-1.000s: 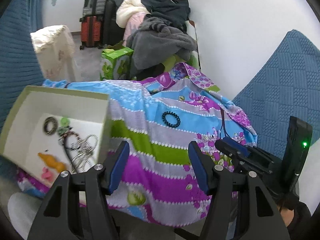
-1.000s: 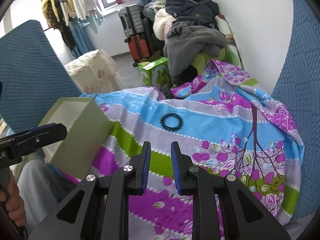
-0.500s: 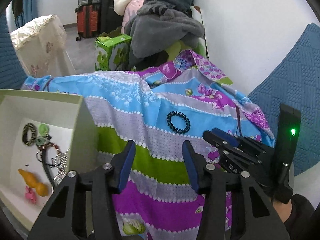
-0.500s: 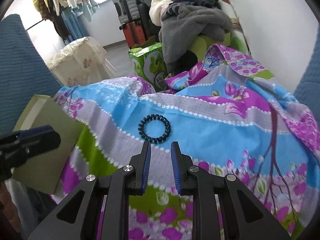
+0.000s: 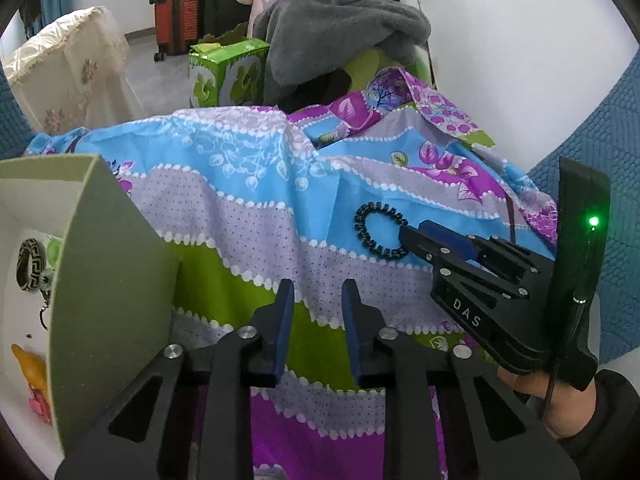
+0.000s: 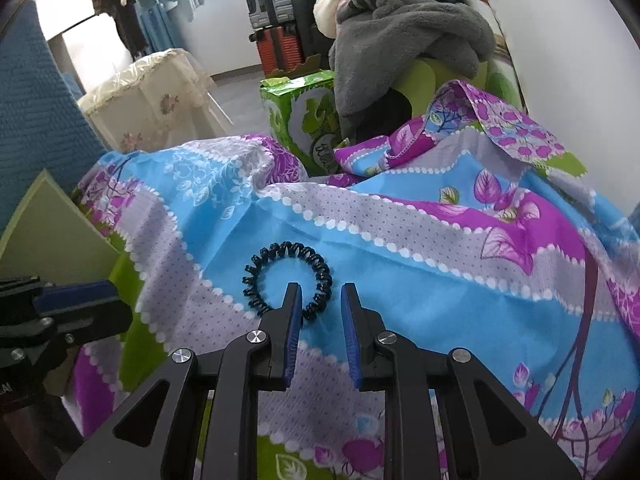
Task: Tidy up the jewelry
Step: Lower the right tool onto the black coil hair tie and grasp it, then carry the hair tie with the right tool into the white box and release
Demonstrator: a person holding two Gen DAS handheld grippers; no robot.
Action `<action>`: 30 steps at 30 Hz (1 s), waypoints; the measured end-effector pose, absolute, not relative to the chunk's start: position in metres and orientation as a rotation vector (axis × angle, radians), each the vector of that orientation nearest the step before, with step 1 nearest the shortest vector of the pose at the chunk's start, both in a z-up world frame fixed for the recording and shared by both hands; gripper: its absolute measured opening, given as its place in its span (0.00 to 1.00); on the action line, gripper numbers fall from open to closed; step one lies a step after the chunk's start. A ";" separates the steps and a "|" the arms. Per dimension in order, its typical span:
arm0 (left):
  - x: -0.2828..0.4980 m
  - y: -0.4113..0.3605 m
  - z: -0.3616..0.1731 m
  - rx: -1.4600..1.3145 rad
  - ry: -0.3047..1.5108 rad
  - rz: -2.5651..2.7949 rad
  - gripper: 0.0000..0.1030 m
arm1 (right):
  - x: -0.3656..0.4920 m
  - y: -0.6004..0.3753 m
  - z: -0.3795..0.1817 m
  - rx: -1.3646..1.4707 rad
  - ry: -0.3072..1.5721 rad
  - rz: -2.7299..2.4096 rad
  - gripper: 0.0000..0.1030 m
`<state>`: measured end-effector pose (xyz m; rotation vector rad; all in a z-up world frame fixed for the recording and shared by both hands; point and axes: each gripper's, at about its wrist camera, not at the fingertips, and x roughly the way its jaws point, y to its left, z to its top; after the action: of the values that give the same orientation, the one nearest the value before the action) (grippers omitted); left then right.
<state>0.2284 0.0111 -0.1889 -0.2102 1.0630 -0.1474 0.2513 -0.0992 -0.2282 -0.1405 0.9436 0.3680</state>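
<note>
A black spiral hair tie (image 6: pixel 286 278) lies flat on the patterned cloth (image 6: pixel 440 264). My right gripper (image 6: pixel 318 294) is open with a narrow gap and empty, its tips at the tie's near right rim. The tie also shows in the left wrist view (image 5: pixel 376 232), with the right gripper (image 5: pixel 404 234) touching its right side. My left gripper (image 5: pixel 316 292) is open, narrowly, and empty, above the cloth beside an open green box (image 5: pixel 108 264). The box holds a patterned ring (image 5: pixel 30 258), an orange piece (image 5: pixel 30 366) and a pink piece (image 5: pixel 38 404).
A pile of grey and dark clothes (image 6: pixel 408 40) and a green carton (image 6: pixel 300 112) stand behind the cloth. Suitcases (image 6: pixel 276 12) are at the back. Blue textured cushions (image 5: pixel 600 152) flank both sides. A white wall is at the right.
My right gripper moved forward and down to the hair tie. My left gripper moved forward and closed partway, with the box now closer at its left.
</note>
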 end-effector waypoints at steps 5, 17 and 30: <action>0.230 0.011 -0.194 -0.200 1.072 -0.138 0.17 | 0.255 -0.096 -0.234 -0.172 0.937 0.362 0.07; 0.223 0.009 -0.177 -0.200 1.051 -0.167 0.16 | 0.240 -0.095 -0.214 -0.176 0.924 0.353 0.06; 0.187 0.015 -0.146 -0.186 0.990 -0.175 0.16 | 0.193 -0.112 -0.179 -0.108 0.922 0.292 0.06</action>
<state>0.1866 0.0154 -0.1456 -0.1860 0.9905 -0.1748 0.1932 -0.1122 -0.1786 -0.1084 0.9216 0.2922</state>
